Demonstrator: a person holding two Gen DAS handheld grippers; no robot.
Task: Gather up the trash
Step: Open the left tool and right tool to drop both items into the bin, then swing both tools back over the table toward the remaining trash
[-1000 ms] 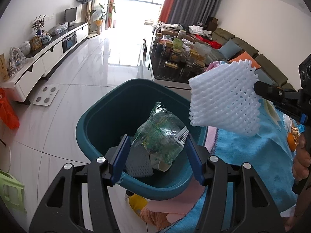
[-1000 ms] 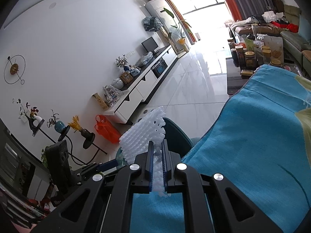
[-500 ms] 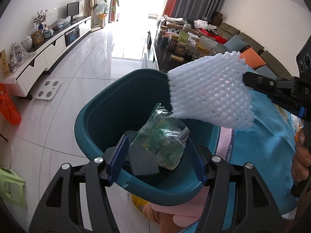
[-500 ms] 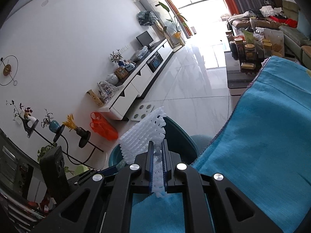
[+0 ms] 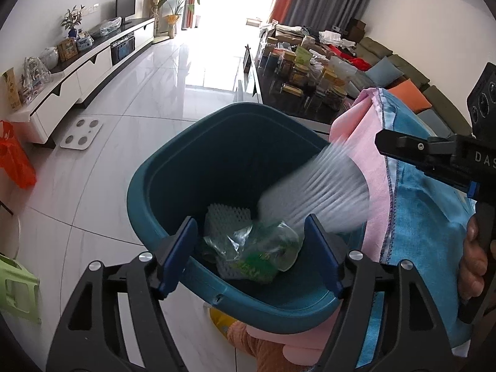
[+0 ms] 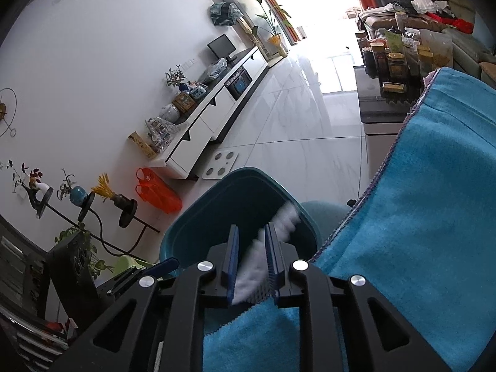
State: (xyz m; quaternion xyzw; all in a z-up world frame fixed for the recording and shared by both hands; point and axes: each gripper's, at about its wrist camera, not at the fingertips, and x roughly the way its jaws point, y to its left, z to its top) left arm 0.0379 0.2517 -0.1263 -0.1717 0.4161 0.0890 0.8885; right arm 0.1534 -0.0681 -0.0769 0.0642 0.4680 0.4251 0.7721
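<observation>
A teal trash bin (image 5: 161,170) stands on the floor below the table edge. It holds a white foam net (image 5: 228,217) and a clear plastic bag with green print (image 5: 263,248). Another white foam net (image 5: 313,189) is a blur, falling from my right gripper (image 5: 381,142) towards the bin. In the right wrist view that gripper (image 6: 251,232) hangs over the bin (image 6: 198,217). Its jaws are opening and the blurred net (image 6: 288,217) slips out between them, no longer pinched. My left gripper (image 5: 249,226) hovers over the bin's near rim, jaws opening wide, holding nothing.
A blue cloth (image 5: 427,204) over a pink one (image 5: 356,136) covers the table at the right. A person's hand (image 5: 471,263) holds the right gripper. Behind stand a low table with jars (image 5: 310,74), an orange bag (image 5: 15,161), a floor scale (image 5: 82,133) and a green stool (image 5: 18,288).
The right gripper carried the foam net leftwards over the bin, then its jaws parted and the net dropped away. The left jaws spread wider and sank a little closer to the bin.
</observation>
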